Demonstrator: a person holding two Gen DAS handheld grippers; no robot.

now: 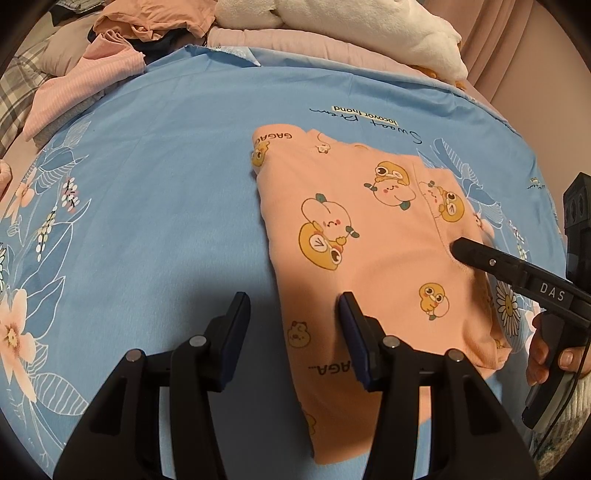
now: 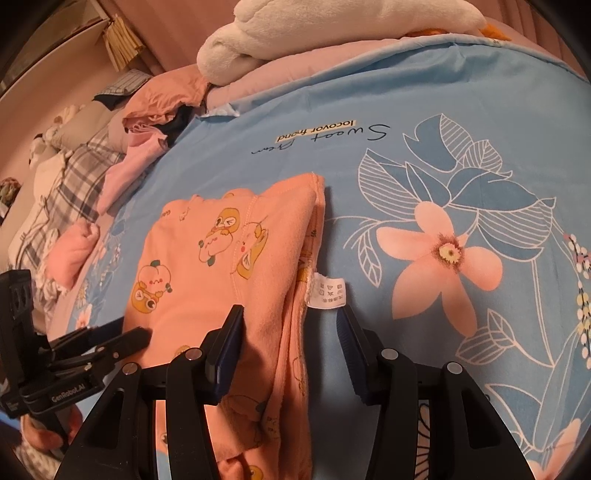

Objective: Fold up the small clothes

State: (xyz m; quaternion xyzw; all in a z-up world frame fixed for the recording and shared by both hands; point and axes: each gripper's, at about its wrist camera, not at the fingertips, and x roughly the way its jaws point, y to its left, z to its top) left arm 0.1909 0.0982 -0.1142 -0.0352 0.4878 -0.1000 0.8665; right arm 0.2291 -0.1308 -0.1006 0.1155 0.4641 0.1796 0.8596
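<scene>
Left tongs (image 1: 291,332): jaws spread wide, grasping nothing. They straddle the left edge of the garment (image 1: 369,251), one finger over bare sheet (image 1: 166,166), the other over the cloth. Probable reason: lined up to take that edge for the next fold.

Right tongs (image 2: 290,345): likewise released and empty. They straddle the garment's right edge, with the care tag (image 2: 327,291) just ahead of the gap. In the left view a right finger tip (image 1: 460,249) rests on or just above the cloth near a seam; contact cannot be confirmed. Judged purpose: pinning or smoothing the layers.

Garment location: flat on the blue floral sheet, right of centre in the left view, already doubled into a long strip with stacked layers showing along the right edge. Judgement: fold partly done, at least one cross-fold left.

Counts:
- tongs: 2
- garment in work: 1, peach, cartoon print
- care tag: 1
- loose clothes heap (image 2: 147,107) at the far left edge: several pieces, exact number not countable
- white plush (image 2: 295,33) at the head: 1
</scene>
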